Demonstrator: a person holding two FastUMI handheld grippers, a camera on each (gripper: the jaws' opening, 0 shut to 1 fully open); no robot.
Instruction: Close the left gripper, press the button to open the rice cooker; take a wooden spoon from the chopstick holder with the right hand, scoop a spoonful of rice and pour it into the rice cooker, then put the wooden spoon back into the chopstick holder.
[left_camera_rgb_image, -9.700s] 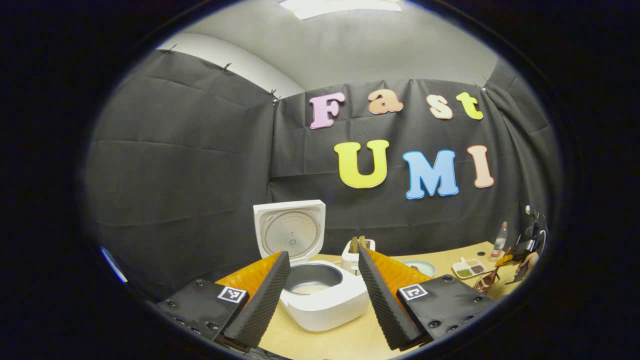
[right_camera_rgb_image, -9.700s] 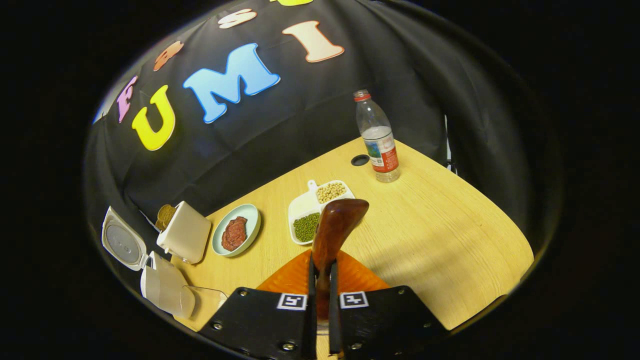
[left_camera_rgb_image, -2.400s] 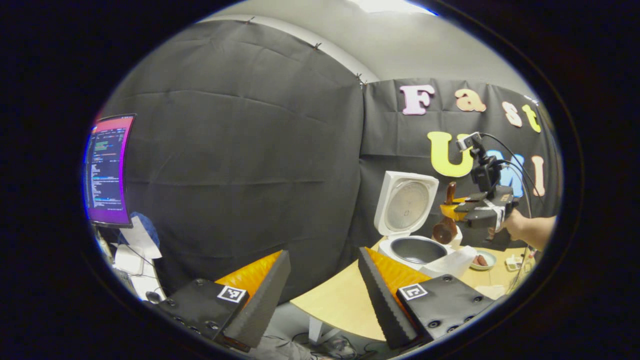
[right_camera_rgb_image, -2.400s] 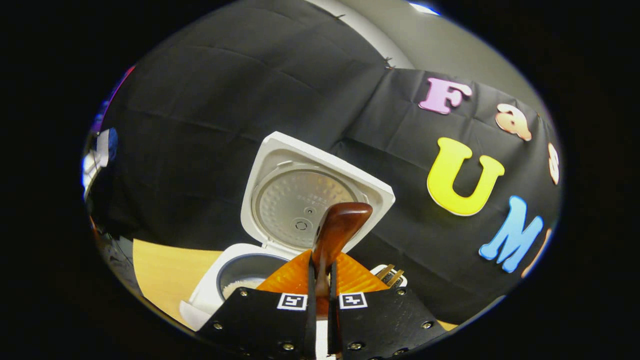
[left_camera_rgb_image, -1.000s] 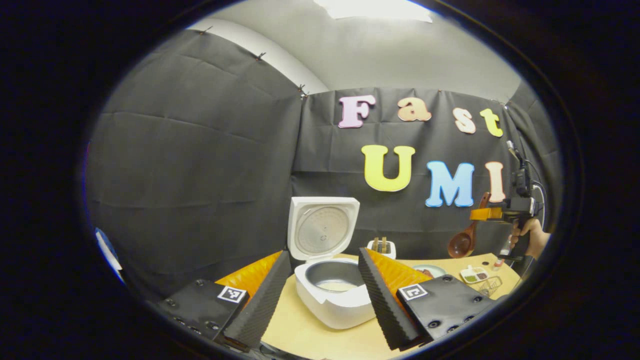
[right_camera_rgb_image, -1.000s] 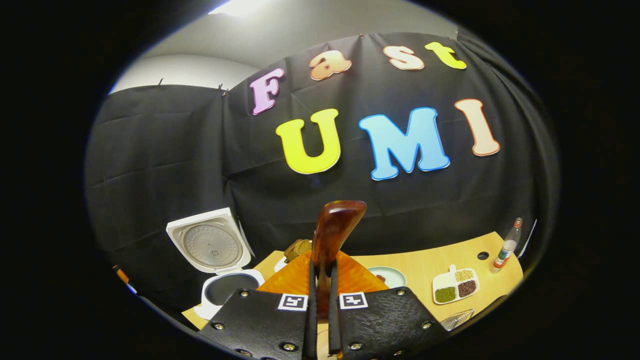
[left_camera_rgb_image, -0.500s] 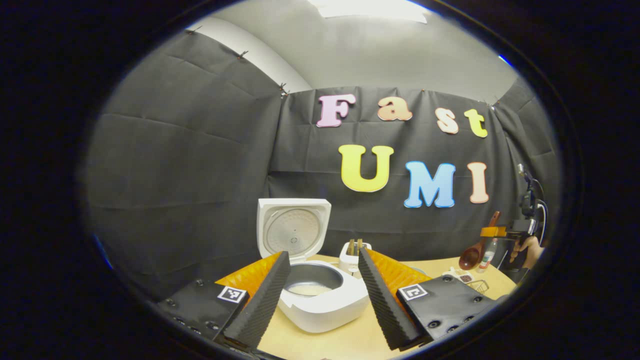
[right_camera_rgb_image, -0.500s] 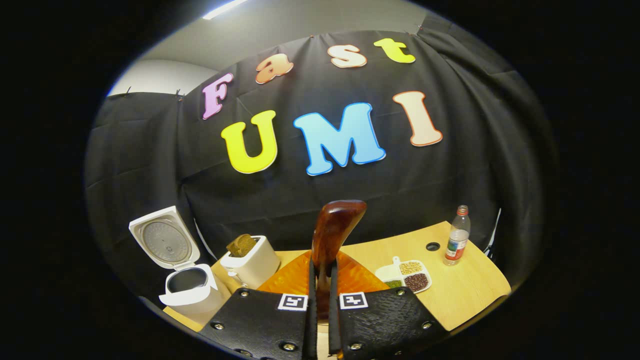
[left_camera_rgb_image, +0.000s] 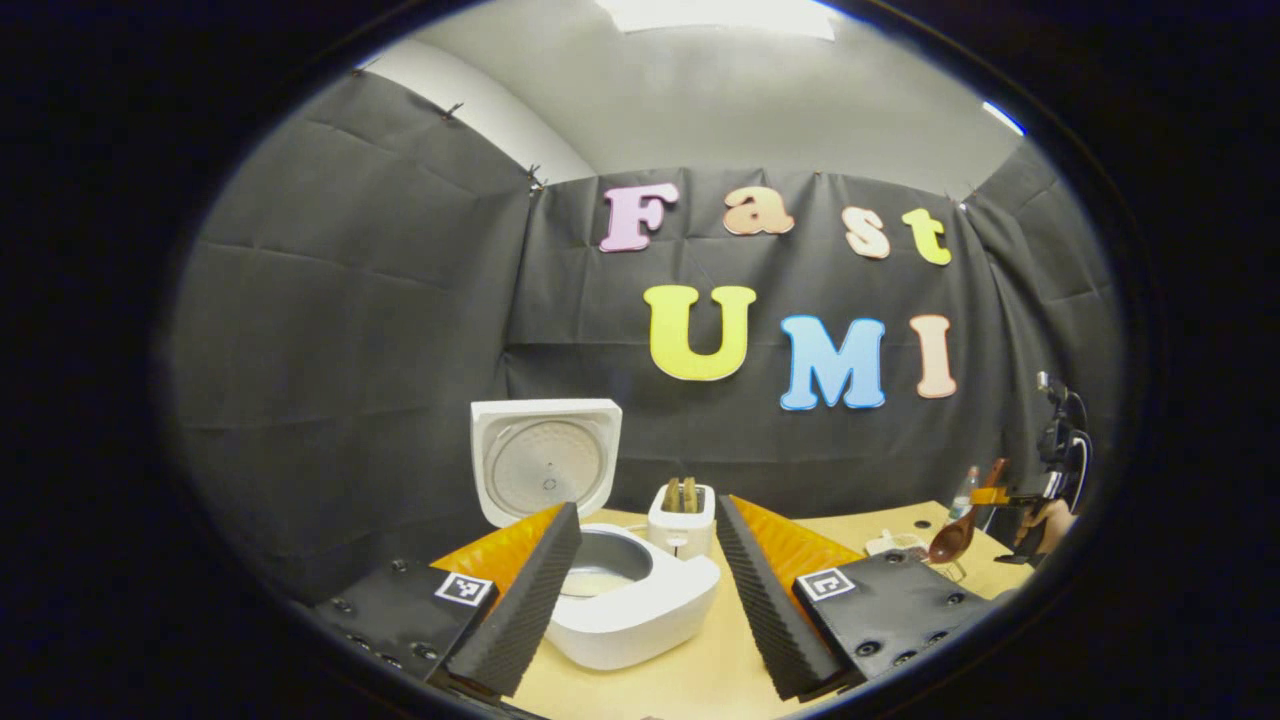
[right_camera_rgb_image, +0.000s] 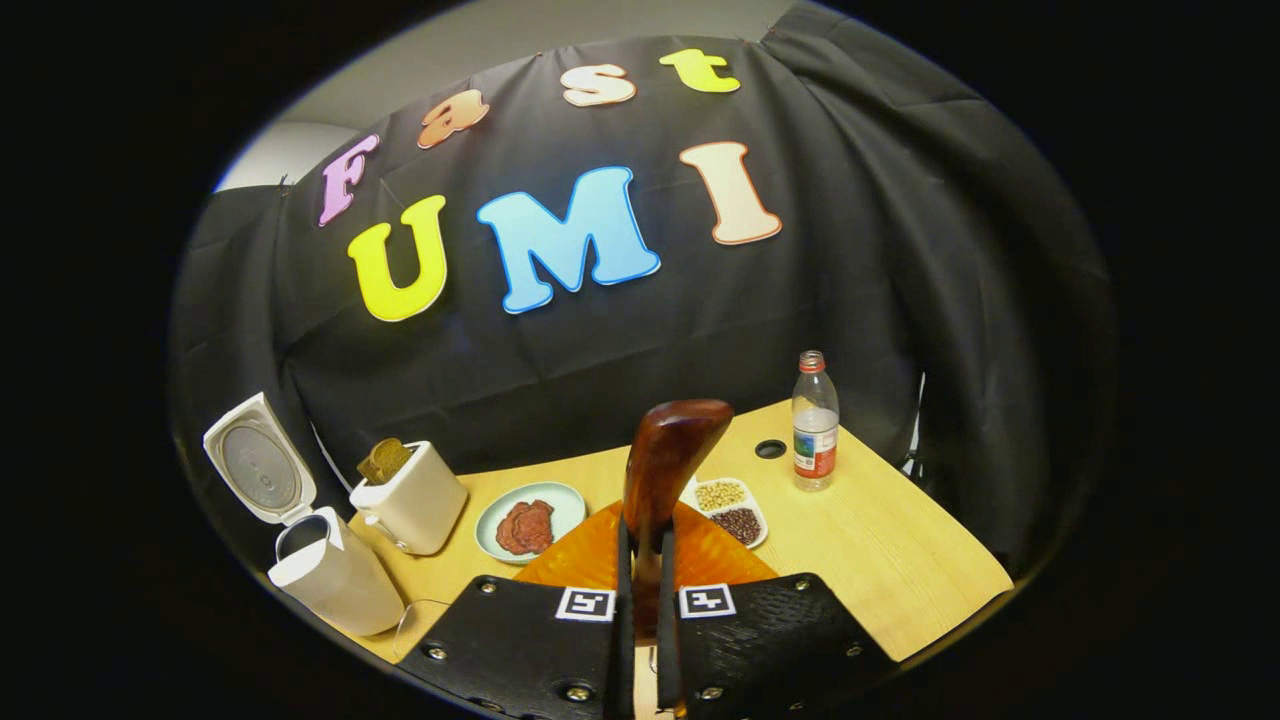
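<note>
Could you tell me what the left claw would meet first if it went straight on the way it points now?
Probably the open rice cooker: its white body sits between the left claw's spread fingers, close ahead on the table. Exact depth is unclear.

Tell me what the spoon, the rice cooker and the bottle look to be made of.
Spoon: wood, seemingly lacquered; reddish-brown with a glossy highlight. Rice cooker: white body looks like smooth plastic, the inner pot and the disc in the lid like grey metal. Bottle: clear, probably thin plastic, with a red cap.
</note>
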